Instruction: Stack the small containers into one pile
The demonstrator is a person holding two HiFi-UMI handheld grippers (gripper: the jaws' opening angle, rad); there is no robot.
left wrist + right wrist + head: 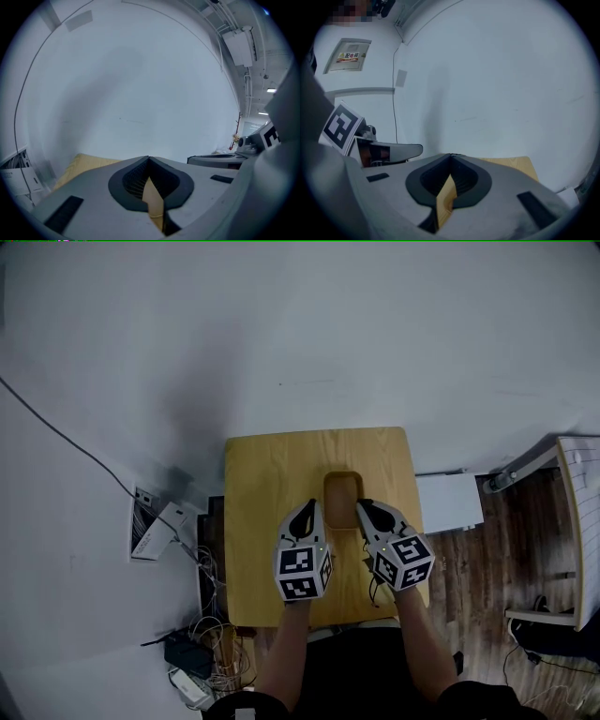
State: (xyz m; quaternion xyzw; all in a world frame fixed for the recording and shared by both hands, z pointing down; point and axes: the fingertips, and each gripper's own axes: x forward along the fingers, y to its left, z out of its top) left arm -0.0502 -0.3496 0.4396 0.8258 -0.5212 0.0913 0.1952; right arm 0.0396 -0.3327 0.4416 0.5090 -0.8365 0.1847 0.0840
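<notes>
Container (342, 493) near corners hidden behind left claw (307, 512), right claw (367, 510); pile count seemingly indiscernible. Wall sign (349, 56) print too small.

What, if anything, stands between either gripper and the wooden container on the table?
Nothing visible does. The container is the only thing on the table. In the head view, the left gripper and right gripper flank its near end. Both have their jaws together and hold nothing.
</notes>
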